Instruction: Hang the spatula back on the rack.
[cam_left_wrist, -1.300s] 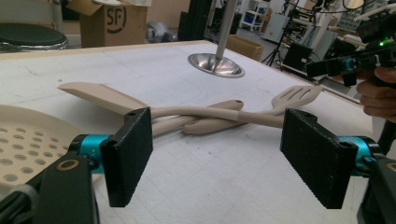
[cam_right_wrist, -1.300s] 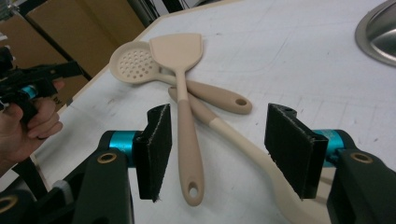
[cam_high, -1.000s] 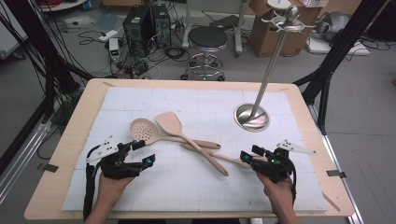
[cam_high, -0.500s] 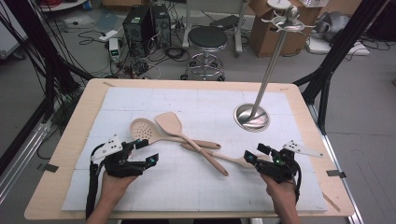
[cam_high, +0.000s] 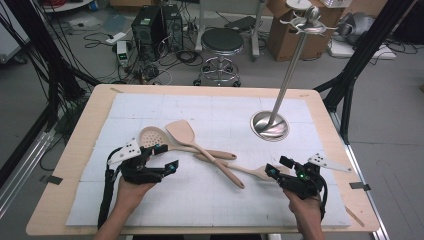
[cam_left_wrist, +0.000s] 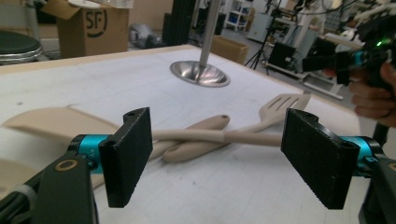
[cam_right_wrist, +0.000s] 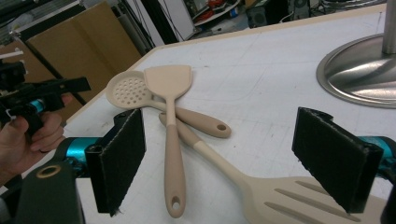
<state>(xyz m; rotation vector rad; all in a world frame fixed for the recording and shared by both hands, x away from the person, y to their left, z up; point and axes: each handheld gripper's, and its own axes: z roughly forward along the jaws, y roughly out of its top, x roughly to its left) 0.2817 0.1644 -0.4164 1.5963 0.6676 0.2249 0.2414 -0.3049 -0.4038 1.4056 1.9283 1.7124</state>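
Covering the wooden table (cam_high: 65, 165), a white mat (cam_high: 215, 200) carries three crossed utensils (cam_high: 210, 155) between both hands. Left gripper (cam_left_wrist: 217, 156) jaws gape, empty. Right gripper (cam_right_wrist: 240, 161) jaws, just opened wide, straddle the slotted spatula (cam_right_wrist: 299, 198) untouched.

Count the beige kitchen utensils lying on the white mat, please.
3. The beige perforated skimmer lies at the left; the beige solid spatula crosses over its handle in the middle; the beige slotted turner lies at the right, by the right gripper. None seems hidden.
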